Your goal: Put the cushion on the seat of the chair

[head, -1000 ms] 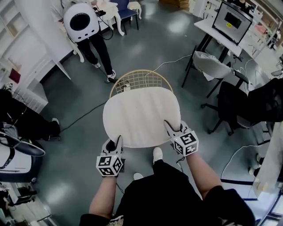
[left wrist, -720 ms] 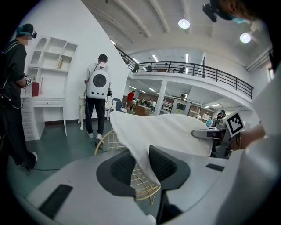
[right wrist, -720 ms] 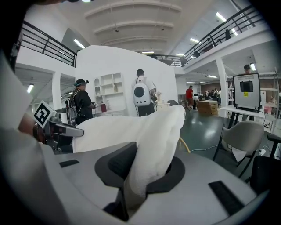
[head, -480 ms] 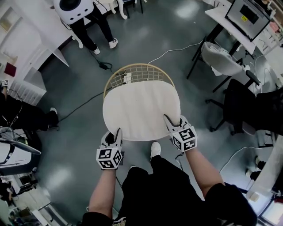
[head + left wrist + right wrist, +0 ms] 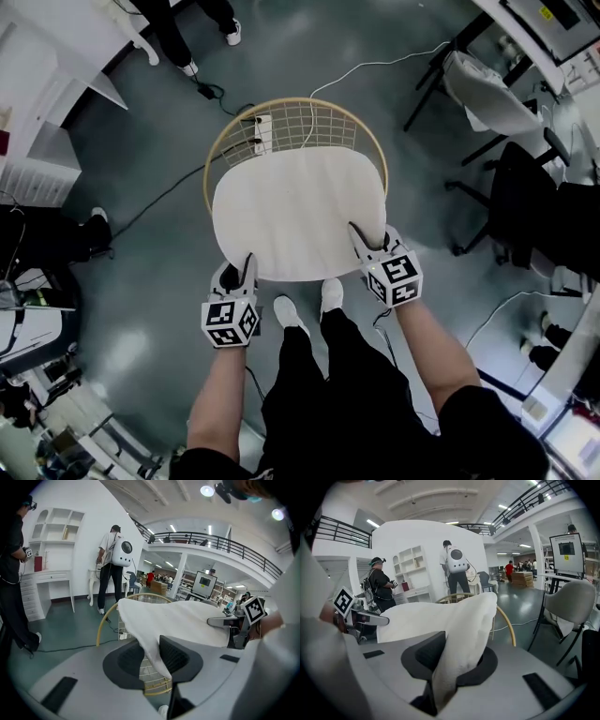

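Clamped on near edge of cushion (image 5: 298, 211) with left gripper (image 5: 246, 270) and right gripper (image 5: 368, 239); likely soft, light, floppy, best held wide apart

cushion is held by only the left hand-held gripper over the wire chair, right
No. Both hold the cushion: the left hand-held gripper and the right hand-held gripper each clamp its near edge over the wire chair, as the head view shows.

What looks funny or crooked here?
Nothing is broken or spilled. The cushion just isn't lying on the chair yet. The left gripper and right gripper pinch its near edge, so the fabric bunches up there.
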The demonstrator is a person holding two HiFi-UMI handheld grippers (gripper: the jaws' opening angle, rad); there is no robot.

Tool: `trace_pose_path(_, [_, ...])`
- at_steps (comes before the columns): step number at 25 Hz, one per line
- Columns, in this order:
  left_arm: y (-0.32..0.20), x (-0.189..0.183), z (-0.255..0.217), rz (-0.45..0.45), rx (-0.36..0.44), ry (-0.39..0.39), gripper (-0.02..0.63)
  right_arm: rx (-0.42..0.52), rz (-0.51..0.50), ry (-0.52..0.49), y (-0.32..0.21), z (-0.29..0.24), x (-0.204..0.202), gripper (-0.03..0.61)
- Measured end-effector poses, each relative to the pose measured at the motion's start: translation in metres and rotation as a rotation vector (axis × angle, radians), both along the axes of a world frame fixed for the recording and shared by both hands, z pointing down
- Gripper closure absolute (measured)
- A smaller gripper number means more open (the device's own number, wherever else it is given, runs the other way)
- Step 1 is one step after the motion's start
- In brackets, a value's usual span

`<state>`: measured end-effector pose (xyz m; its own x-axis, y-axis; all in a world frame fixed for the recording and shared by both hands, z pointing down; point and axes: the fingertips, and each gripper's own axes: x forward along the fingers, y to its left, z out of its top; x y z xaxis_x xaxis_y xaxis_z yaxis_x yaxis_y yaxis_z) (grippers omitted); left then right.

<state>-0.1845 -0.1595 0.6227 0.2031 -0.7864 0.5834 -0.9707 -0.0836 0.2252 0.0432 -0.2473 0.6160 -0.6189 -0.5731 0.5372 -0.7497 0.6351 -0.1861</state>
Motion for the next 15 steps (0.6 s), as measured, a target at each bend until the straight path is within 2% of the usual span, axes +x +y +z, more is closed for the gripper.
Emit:
trace_pose_path(8, [-0.018,-0.008,0.084,0.064,-0.022,-0.042,0.502,-0.014,0.027,0.038,-0.009,0.087,-0.007,0.494])
trace_pose_path(15, [-0.027,-0.011,0.163,0.108,-0.065,-0.042,0.502,-0.060,0.035,0.081,-0.012,0.166,-0.008,0.492])
